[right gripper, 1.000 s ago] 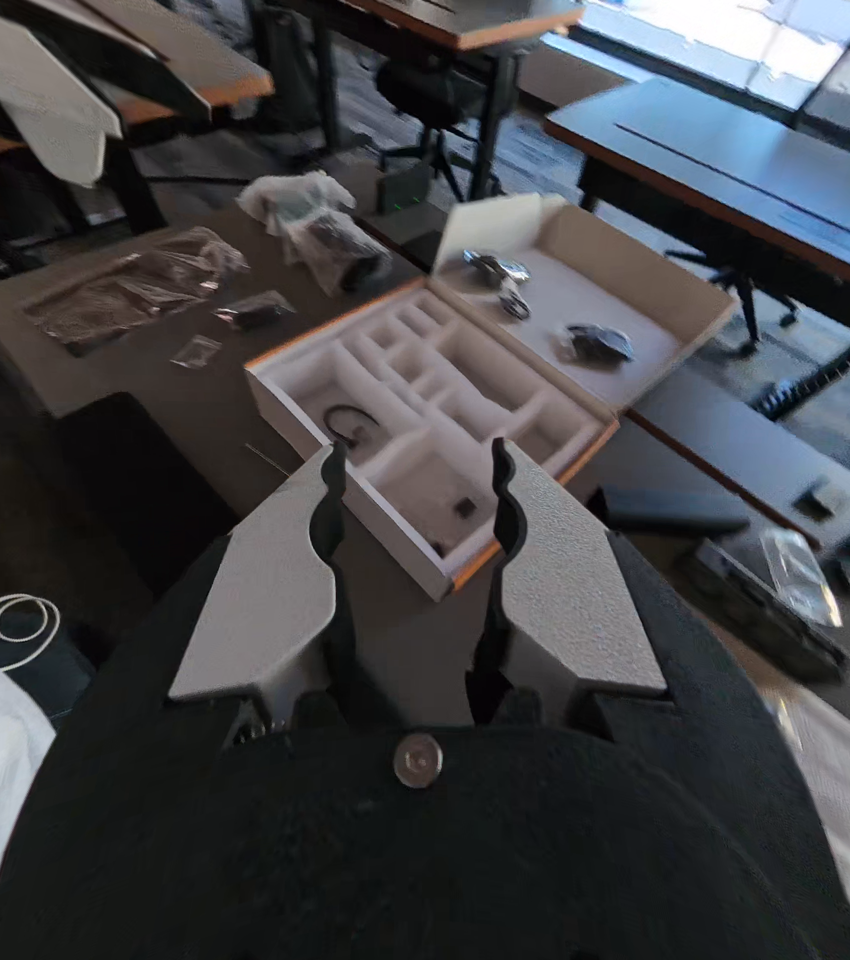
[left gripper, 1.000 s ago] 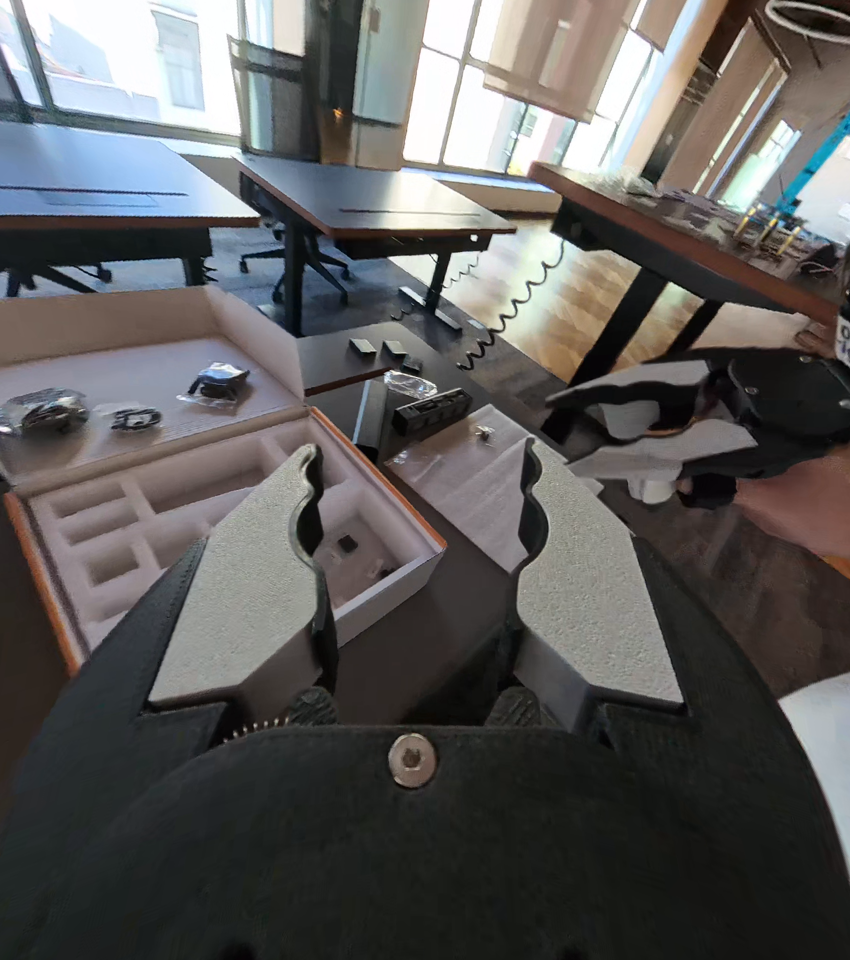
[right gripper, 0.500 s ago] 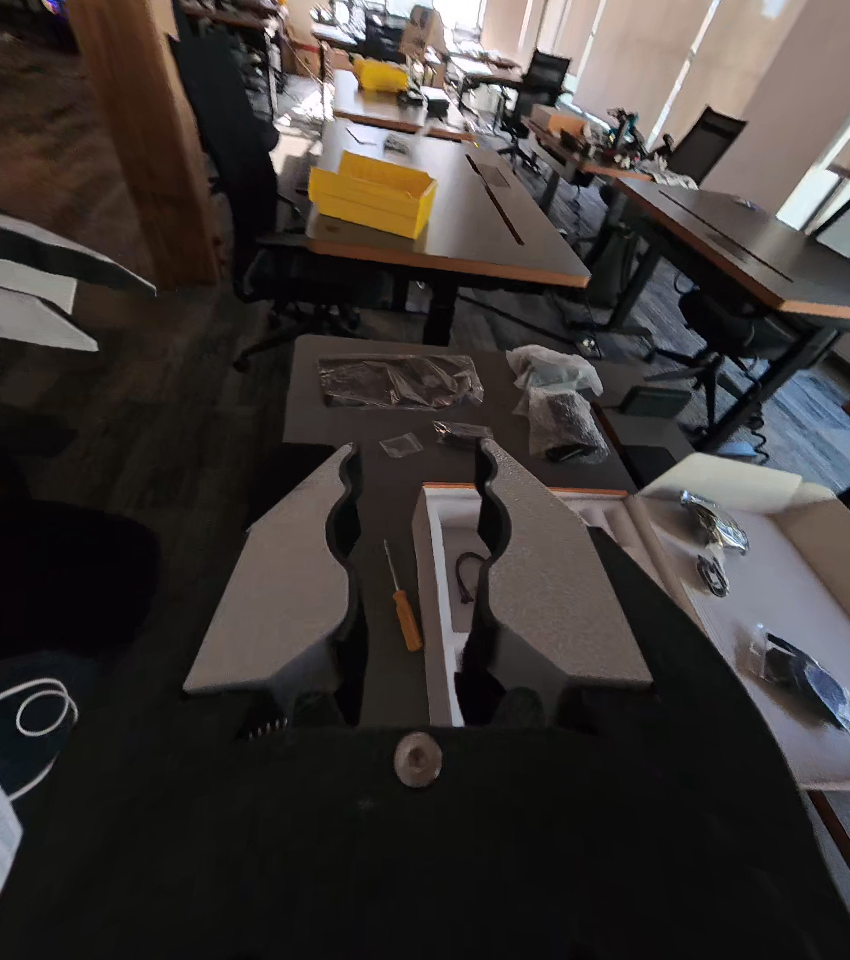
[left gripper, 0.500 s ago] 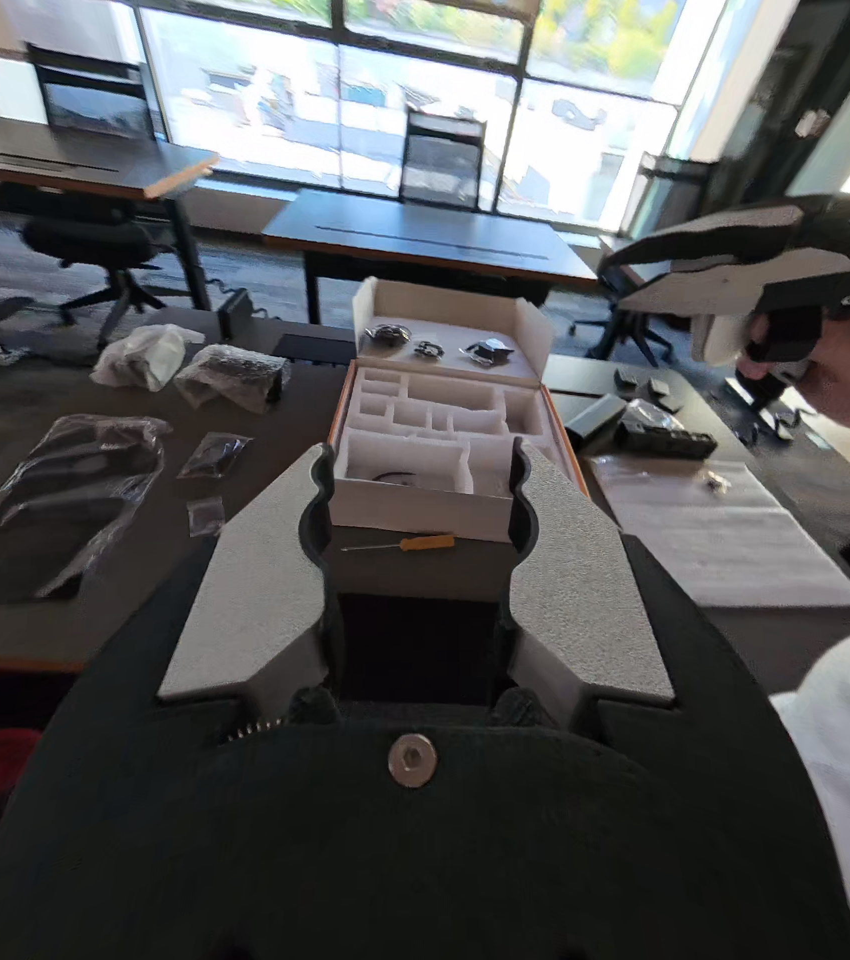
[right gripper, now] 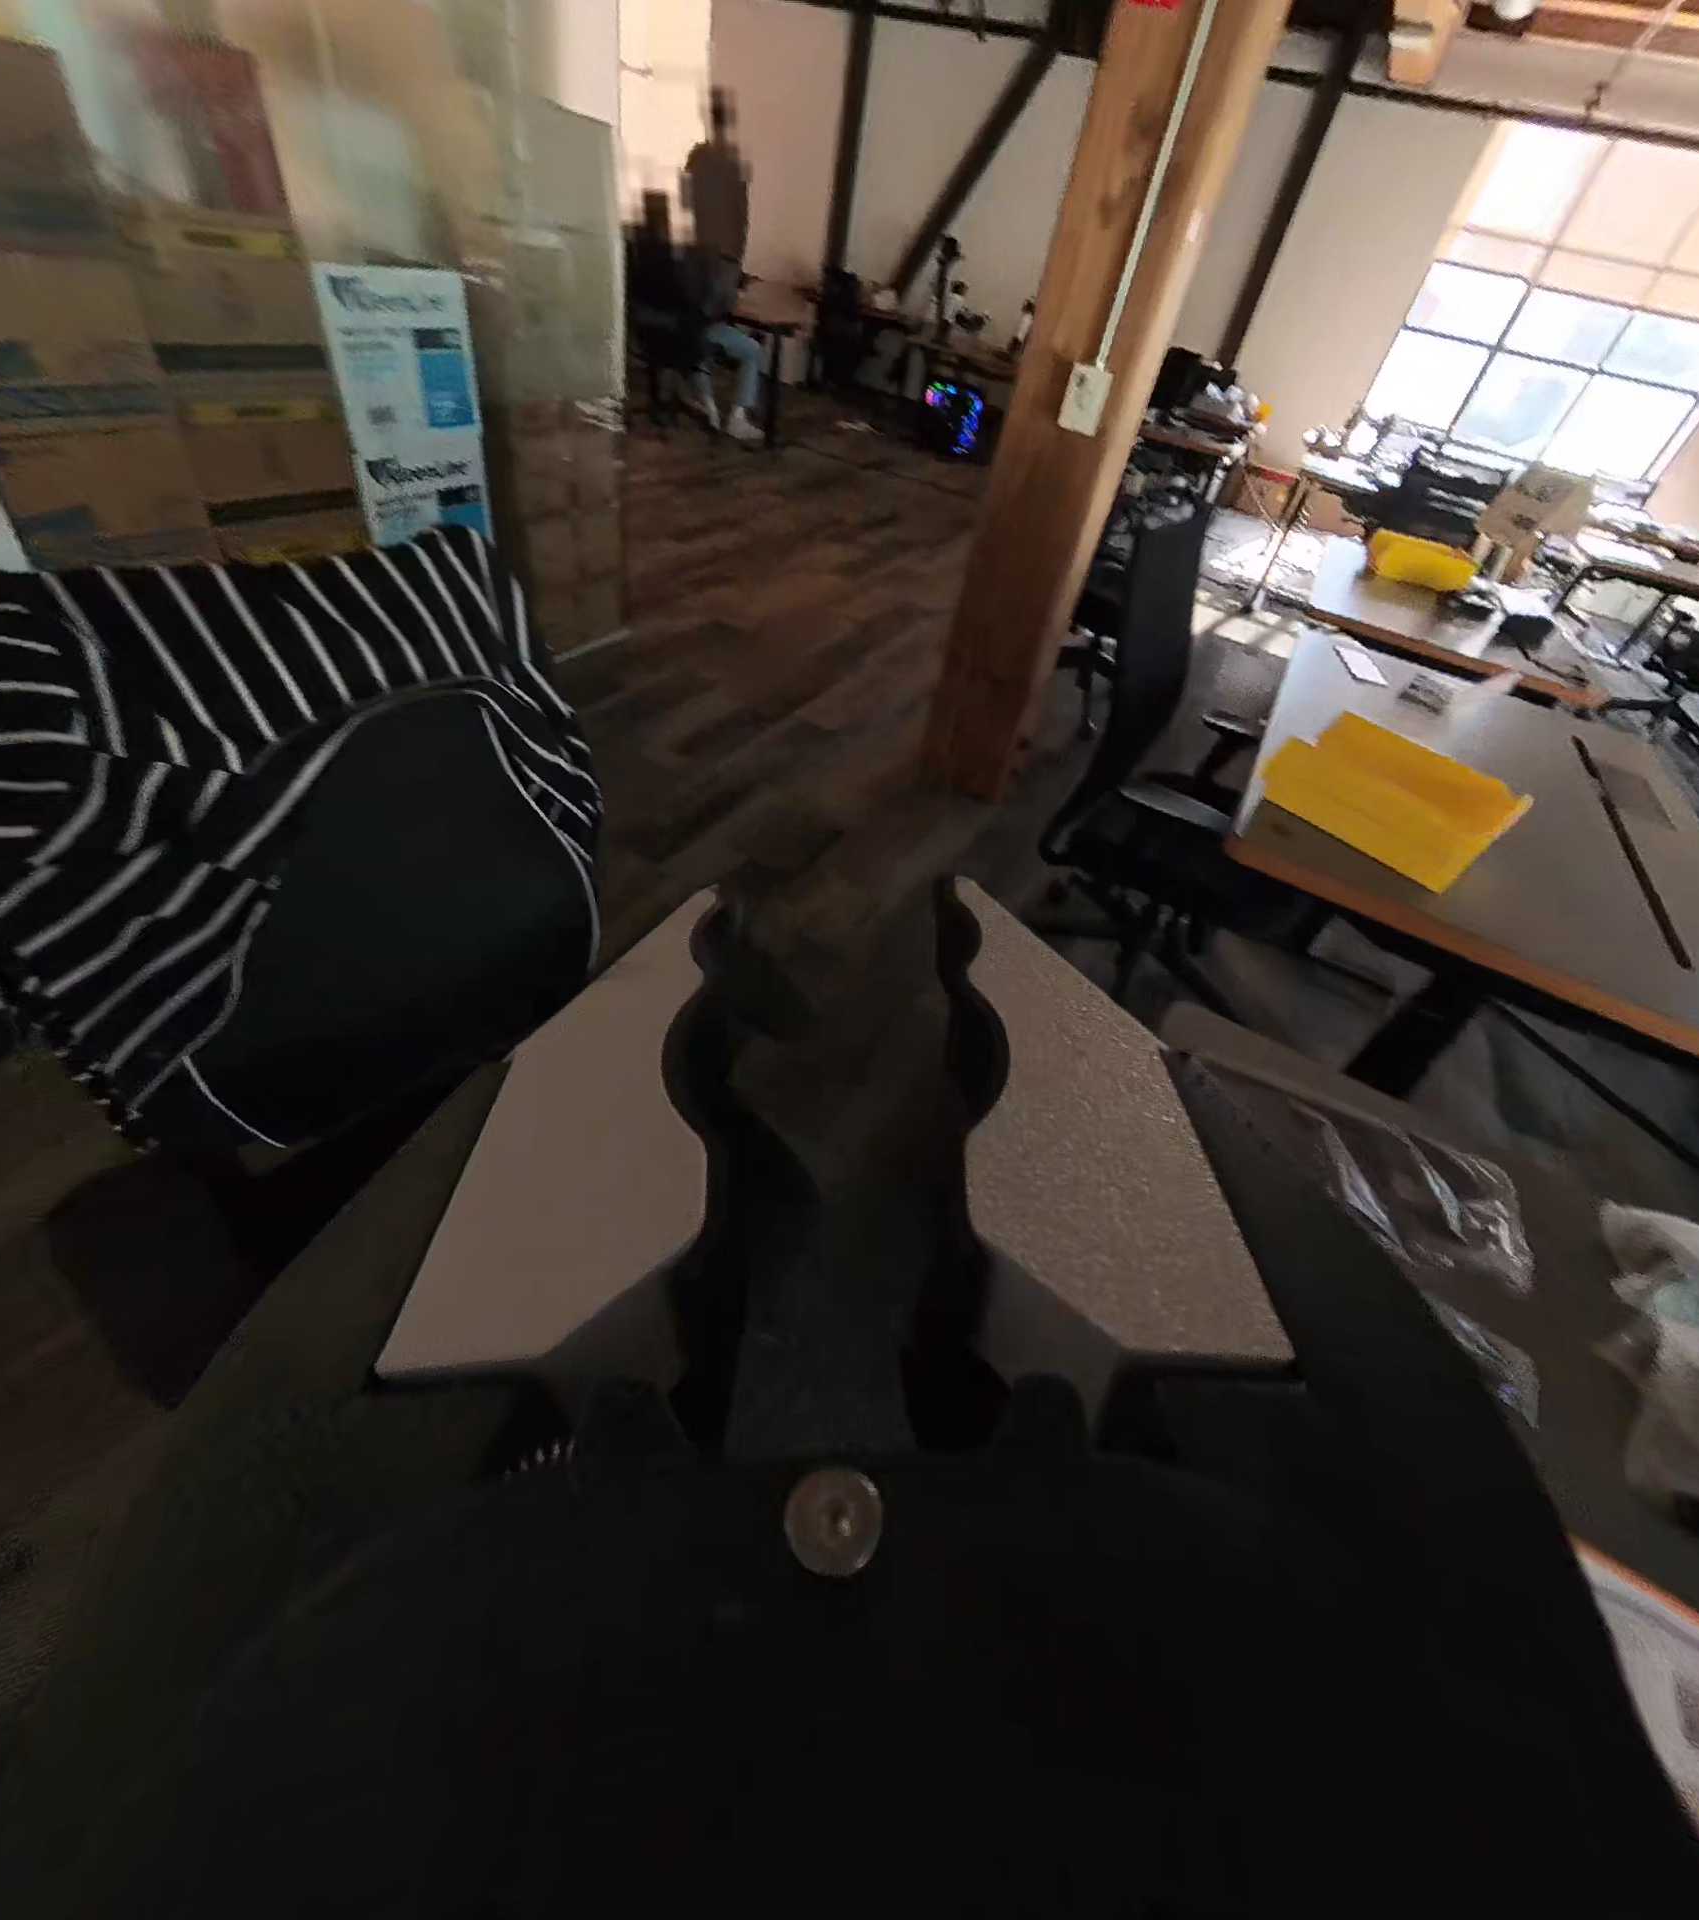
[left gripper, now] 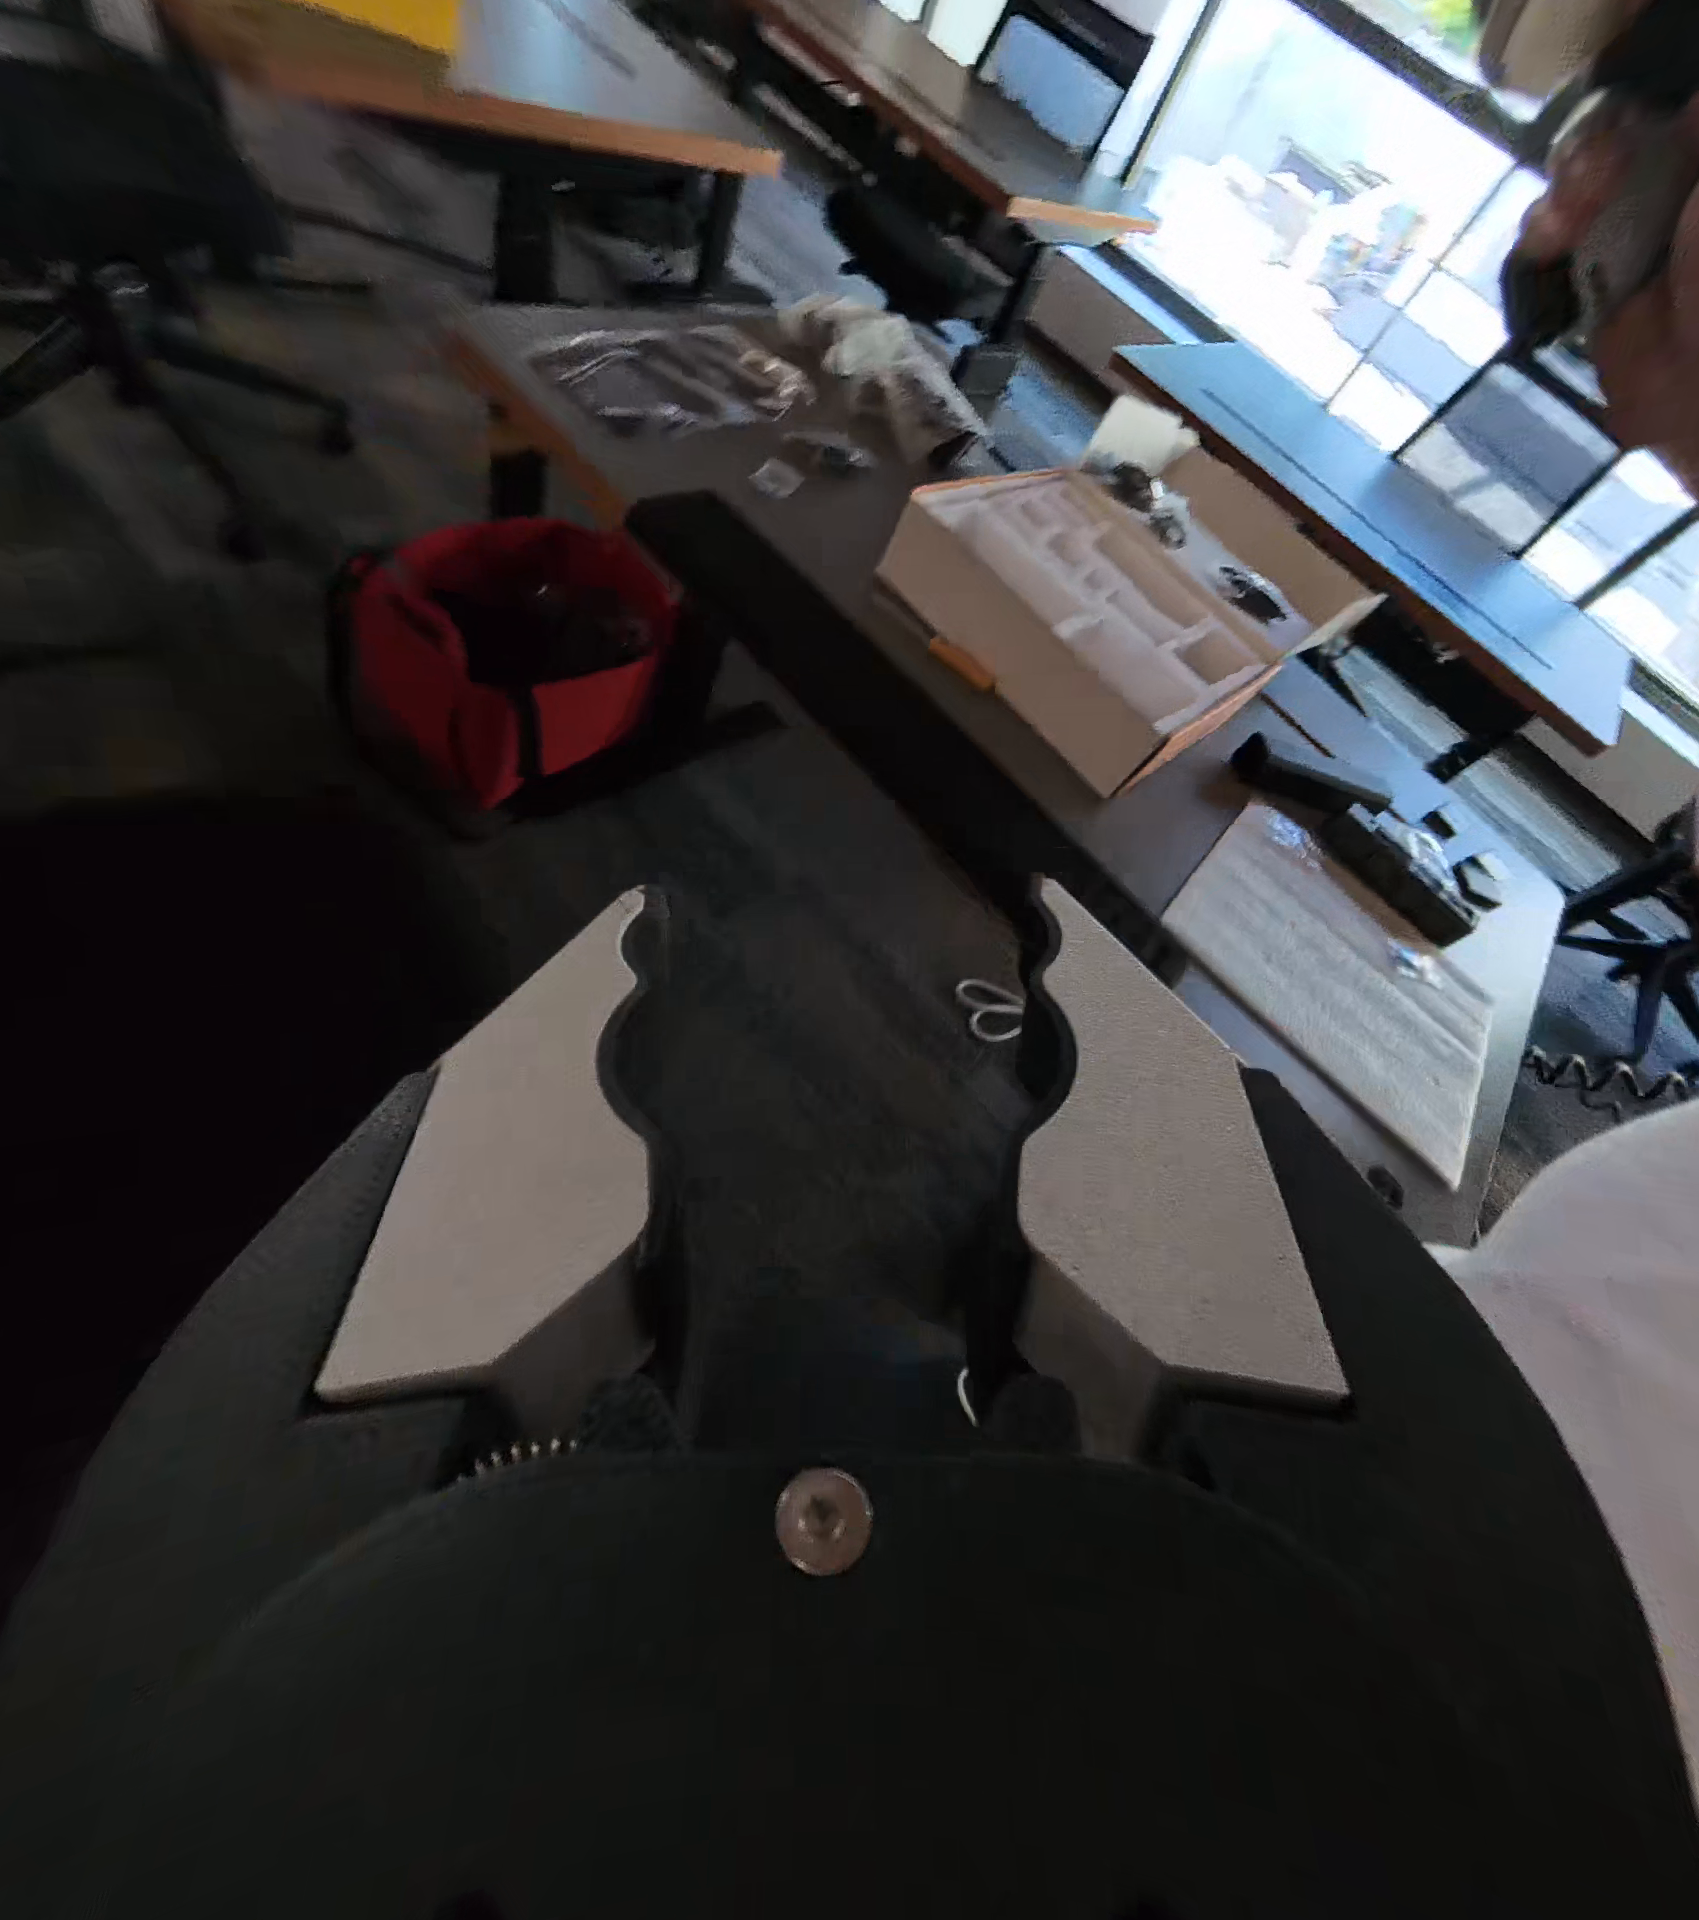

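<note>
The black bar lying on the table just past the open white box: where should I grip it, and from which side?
Grip the black bar around its middle from above, fingers across its narrow width. It lies flat and long on the dark table, beside the open white box, with its long sides seemingly free. The left gripper is open and empty, well short of it.
</note>
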### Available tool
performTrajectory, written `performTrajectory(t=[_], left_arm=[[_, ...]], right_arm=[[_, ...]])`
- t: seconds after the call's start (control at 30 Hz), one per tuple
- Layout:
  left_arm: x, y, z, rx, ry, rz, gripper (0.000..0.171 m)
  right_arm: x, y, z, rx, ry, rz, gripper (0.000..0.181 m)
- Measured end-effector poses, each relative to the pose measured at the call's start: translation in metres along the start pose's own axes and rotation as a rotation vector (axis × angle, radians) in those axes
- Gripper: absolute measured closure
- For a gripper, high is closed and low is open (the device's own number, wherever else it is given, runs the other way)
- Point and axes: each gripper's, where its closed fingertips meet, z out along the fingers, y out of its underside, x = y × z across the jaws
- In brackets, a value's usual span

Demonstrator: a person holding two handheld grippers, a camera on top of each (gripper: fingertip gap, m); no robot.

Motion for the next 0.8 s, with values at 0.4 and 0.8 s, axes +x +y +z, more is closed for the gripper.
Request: performTrajectory(t=[0.4, 0.8], left_arm=[[-0.139, 0.162, -0.343, 0.022, -0.303, -0.047, 0.111], [-0.257, 0.167, -0.563, -0.166, -0.308, 0.062, 0.118]], right_arm=[[-0.29, -0.005, 0.074, -0.065, -0.045, -0.04, 0.145], [-0.573, 0.047, 0.1, -0.235, -0.157, 0.199, 0.152]])
